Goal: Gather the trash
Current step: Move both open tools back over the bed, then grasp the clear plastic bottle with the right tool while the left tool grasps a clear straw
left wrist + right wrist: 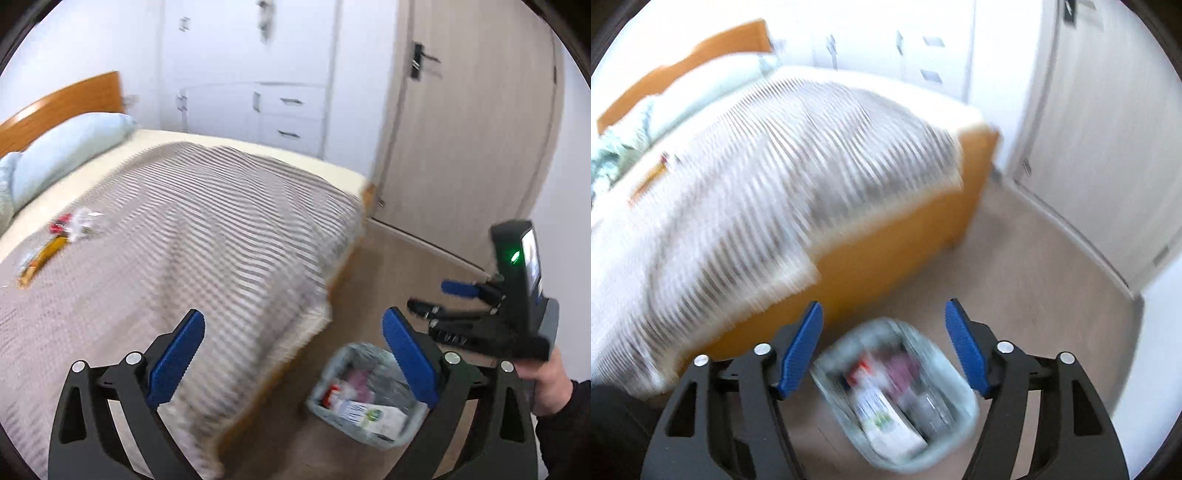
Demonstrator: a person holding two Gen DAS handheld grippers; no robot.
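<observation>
Both views are motion-blurred. Left tool (293,341): jaws spread wide, nothing between the blue pads. It sits above the foot corner of the bed (192,236), with the striped blanket under its left finger and the floor under its right finger.

Right tool (884,339): jaws also wide apart and empty. In the left wrist view the same tool (448,299) appears at the right edge, held in the person's right hand (546,384), with a green light lit on its body; it hangs over the floor, well apart from the bed.

Trash bin (894,395): pale blue-grey, standing on the floor just beside the wooden bed frame. It lies directly below the gap between the right tool's fingers in the right wrist view. Contents: a white carton (886,424) with green print, something red, something pinkish, and clear plastic; finer detail is lost to blur. The left wrist view shows the bin (365,395) low between the left tool's fingers, nearer the right one.

Loose trash on the bed: a crumpled clear wrapper with red parts (75,223) and a long yellow-orange piece (40,258), both lying on the blanket near the pale blue pillow (70,151), well apart from both tools.

Background: white wardrobe (255,74), closed door (476,122).
</observation>
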